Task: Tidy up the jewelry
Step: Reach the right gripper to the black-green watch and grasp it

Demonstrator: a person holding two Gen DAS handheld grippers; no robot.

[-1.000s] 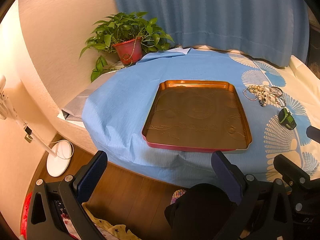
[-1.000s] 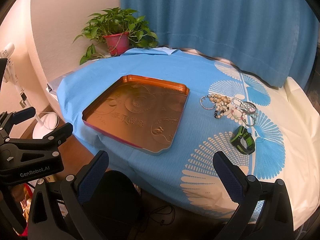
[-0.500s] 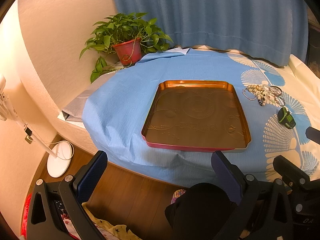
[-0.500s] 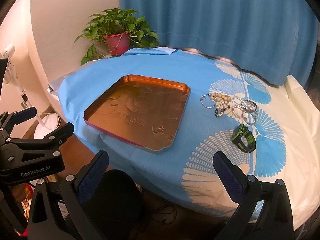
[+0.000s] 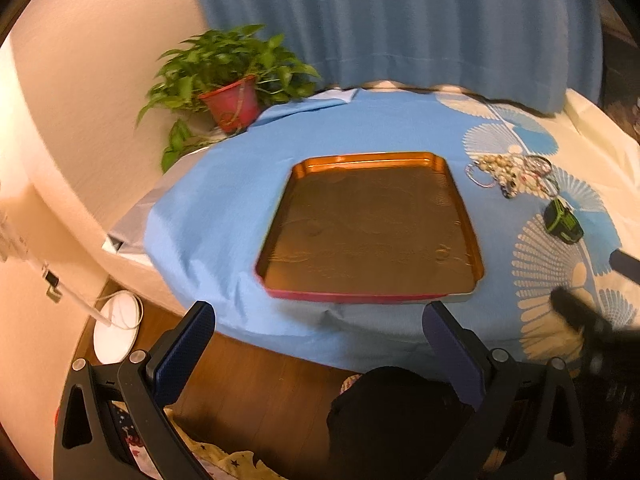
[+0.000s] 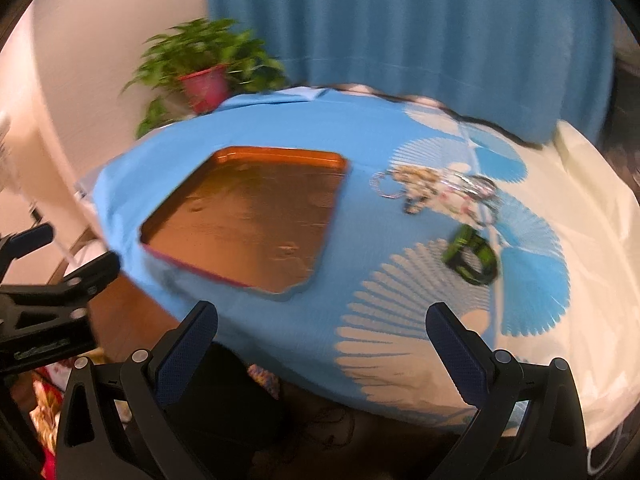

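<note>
Both hand-held grippers, jaws apart, moved nearer the blue-clothed table (image 6: 248, 332) by curtains (image 6: 400, 20).

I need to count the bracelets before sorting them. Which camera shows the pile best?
The left wrist view: the bracelet pile is sharp there, beads distinct. The right wrist view shows it larger but motion-blurred, strands smeared together.

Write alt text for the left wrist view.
An empty copper-coloured tray sits on a blue cloth, with a heap of beaded bracelets and a green-and-black watch to its right. The open left gripper hangs in front.
</note>
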